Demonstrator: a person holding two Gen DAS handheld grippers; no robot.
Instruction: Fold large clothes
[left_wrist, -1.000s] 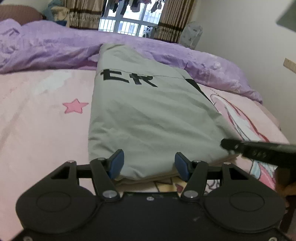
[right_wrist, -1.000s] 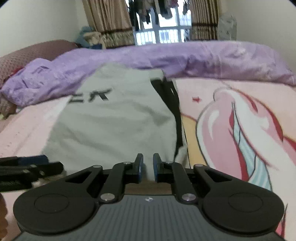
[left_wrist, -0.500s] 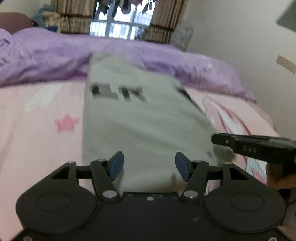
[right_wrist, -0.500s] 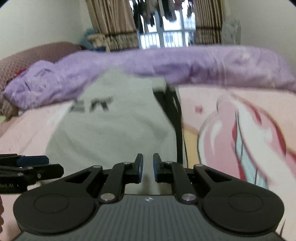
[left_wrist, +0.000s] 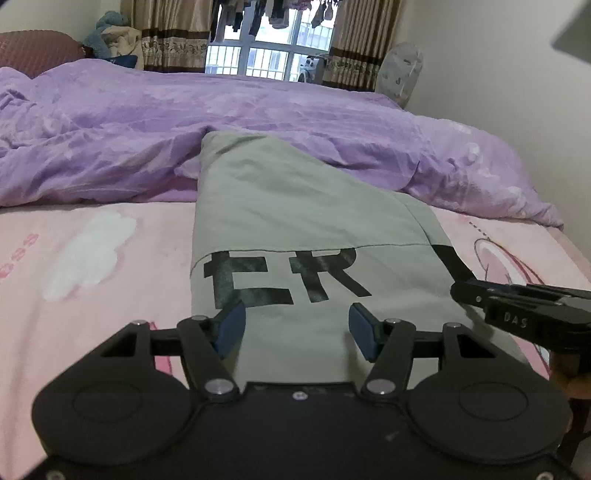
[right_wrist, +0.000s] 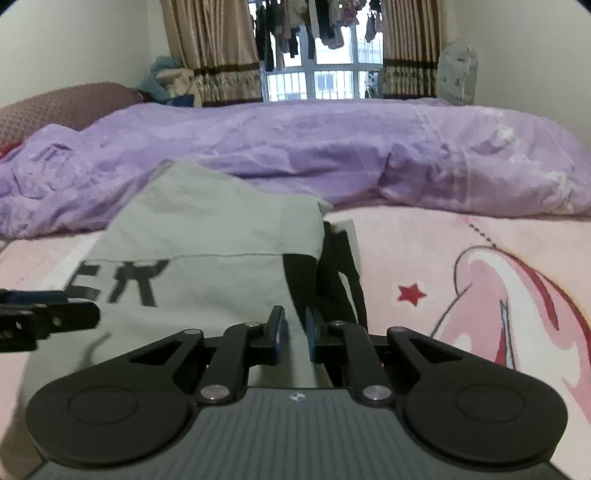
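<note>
A grey garment (left_wrist: 295, 229) with black letters lies folded into a long strip on the pink bed sheet (left_wrist: 92, 266); its far end runs under the purple duvet. It also shows in the right wrist view (right_wrist: 207, 258), with a black strip along its right edge. My left gripper (left_wrist: 295, 328) is open and empty, above the garment's near part. My right gripper (right_wrist: 293, 334) has its jaws nearly closed with a narrow gap, over the garment's right edge; I cannot tell whether cloth is between them. It shows from the side in the left wrist view (left_wrist: 517, 310).
A crumpled purple duvet (left_wrist: 258, 122) lies across the far half of the bed. A wall (left_wrist: 498, 92) runs close along the right side. A window with curtains (right_wrist: 317, 55) is at the back. The pink sheet extends right of the garment (right_wrist: 480, 288).
Both grippers have moved forward along the garment towards the printed letters. The left jaws stayed open and the right jaws stayed nearly closed.
</note>
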